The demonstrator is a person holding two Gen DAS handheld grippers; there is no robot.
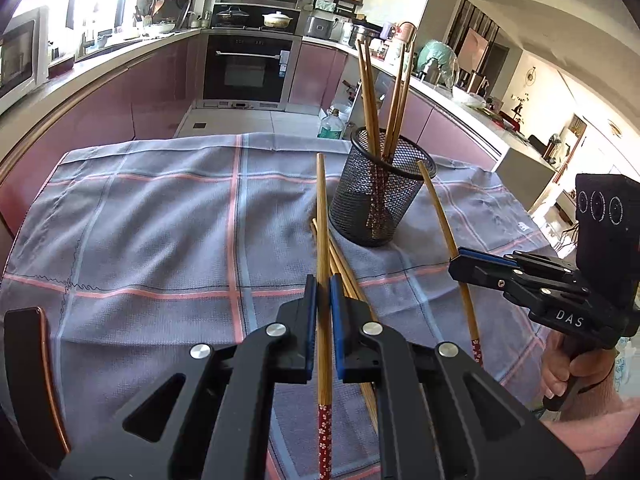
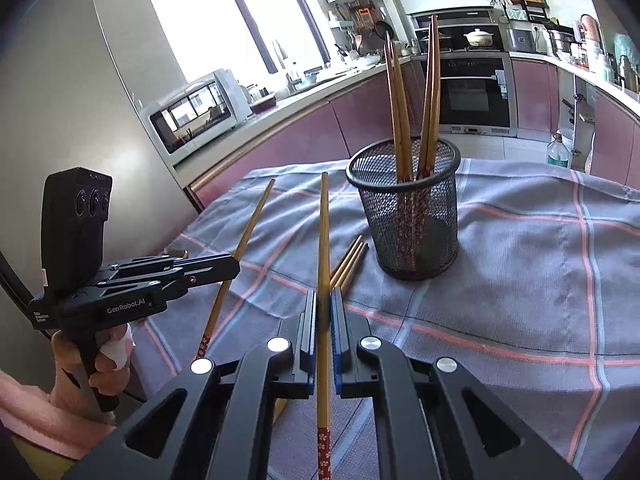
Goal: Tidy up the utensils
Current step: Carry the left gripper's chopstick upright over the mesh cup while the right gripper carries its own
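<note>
A black mesh cup [image 1: 380, 200] [image 2: 408, 216] stands on the grey checked cloth [image 1: 160, 220] [image 2: 520, 260] with several bamboo chopsticks upright in it. My left gripper [image 1: 323, 284] [image 2: 234, 266] is shut on one bamboo chopstick [image 1: 322, 220] [image 2: 250, 228], its red patterned end toward the camera. Raised beside it, my right gripper [image 2: 324, 304] [image 1: 456, 260] is shut on another chopstick [image 2: 323, 232] [image 1: 438, 208]. Both held sticks hang above the cloth, tips toward the cup. A few loose chopsticks [image 1: 346, 272] [image 2: 350, 258] lie on the cloth by the cup's base.
A dark flat object with a copper rim [image 1: 32, 380] lies at the cloth's left edge. A refrigerator wall [image 2: 80, 80] and a microwave [image 2: 192, 112] stand to the left. Beyond the table lie the kitchen floor, an oven [image 1: 248, 72] and a plastic bottle [image 1: 332, 126].
</note>
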